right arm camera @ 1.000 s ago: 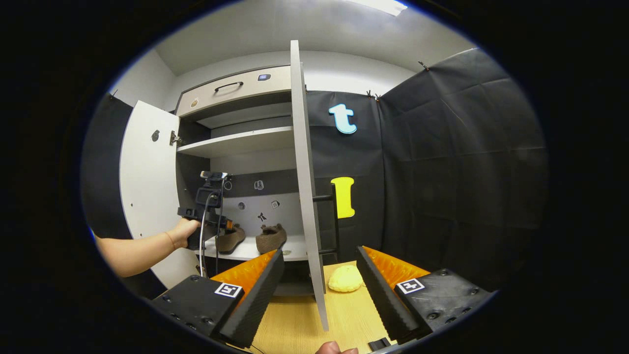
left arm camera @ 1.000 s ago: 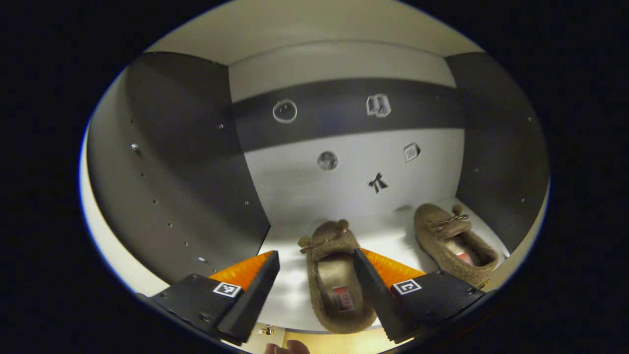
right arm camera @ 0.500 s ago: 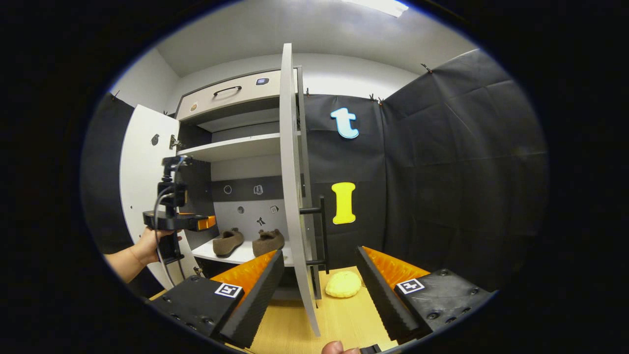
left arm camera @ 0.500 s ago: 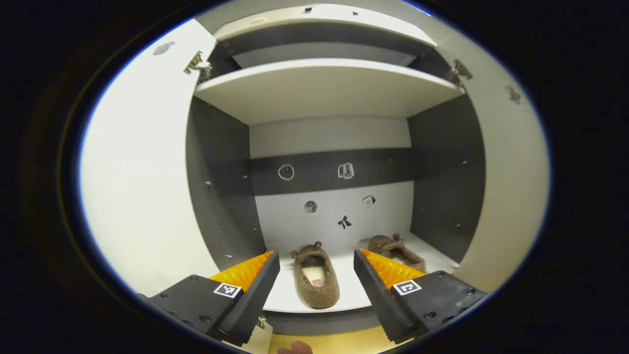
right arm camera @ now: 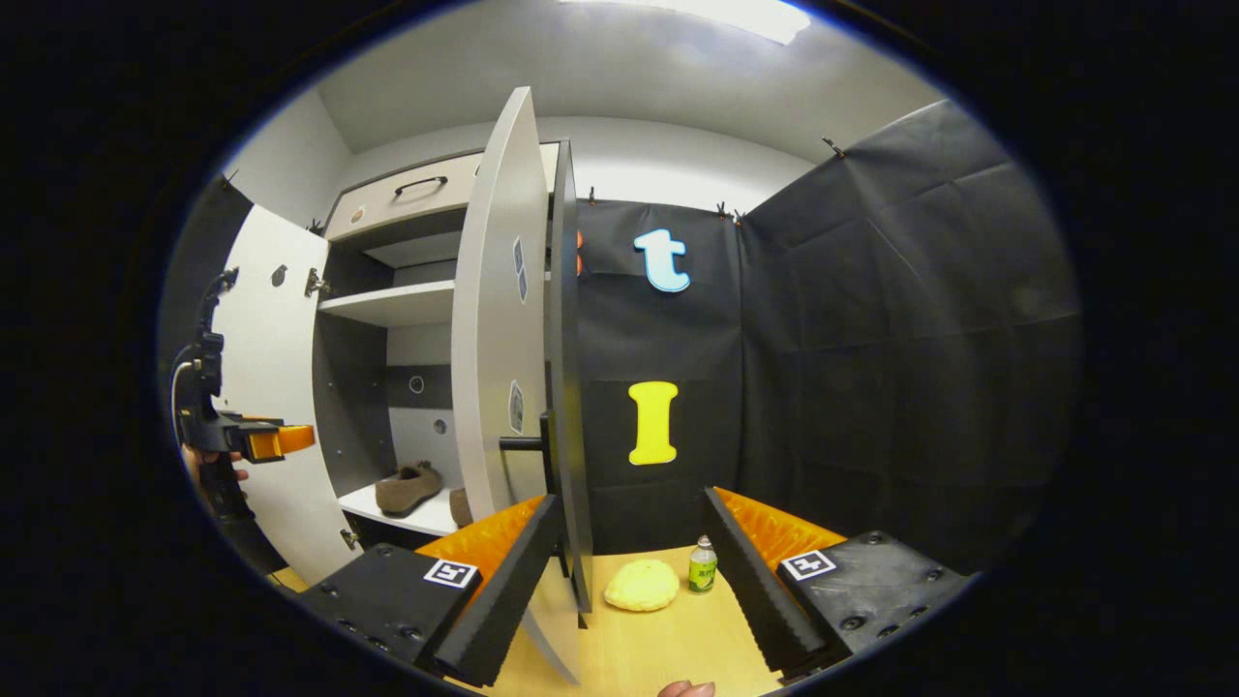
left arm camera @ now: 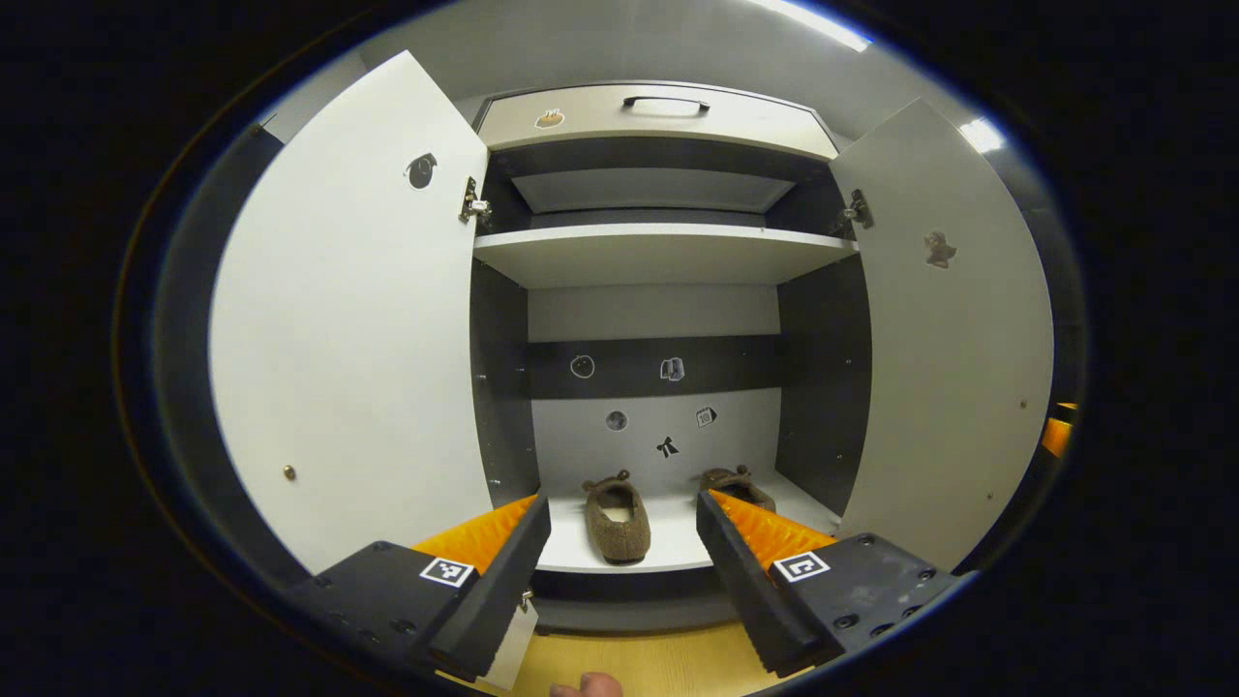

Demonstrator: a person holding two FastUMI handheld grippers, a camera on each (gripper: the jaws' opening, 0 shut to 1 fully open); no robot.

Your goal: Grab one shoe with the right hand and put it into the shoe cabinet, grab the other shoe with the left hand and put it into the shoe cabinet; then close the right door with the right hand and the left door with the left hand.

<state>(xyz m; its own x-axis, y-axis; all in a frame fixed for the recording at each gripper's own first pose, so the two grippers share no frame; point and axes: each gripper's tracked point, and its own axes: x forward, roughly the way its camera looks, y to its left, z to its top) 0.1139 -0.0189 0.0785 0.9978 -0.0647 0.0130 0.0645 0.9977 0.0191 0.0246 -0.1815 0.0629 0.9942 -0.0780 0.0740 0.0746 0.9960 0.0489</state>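
In the left gripper view your left claw (left arm camera: 622, 561) is wide open and holds nothing; it stands in front of the shoe cabinet (left arm camera: 654, 254), apart from it; both shoes are on the lower shelf (left arm camera: 668, 552) inside; the left shoe (left arm camera: 615, 504) lies with its heel toward you, and the right shoe (left arm camera: 738, 481) is partly hidden behind your claw's finger; the left door (left arm camera: 353, 319) and the right door (left arm camera: 944, 339) both stand open, one at each side.

In the right gripper view your right claw (right arm camera: 629, 571) is open too, with nothing between its fingers; the right door (right arm camera: 503, 329) is just in front of it, seen almost from its edge, with a dark handle (right arm camera: 528, 443) on the outer face; farther left your left claw (right arm camera: 261, 440) is in your hand, near the left door (right arm camera: 266, 387); one shoe (right arm camera: 408, 487) shows on the shelf; on the desk (right arm camera: 658, 644) a yellow soft thing (right arm camera: 641, 586) and a small green bottle (right arm camera: 703, 566) stand near each other.
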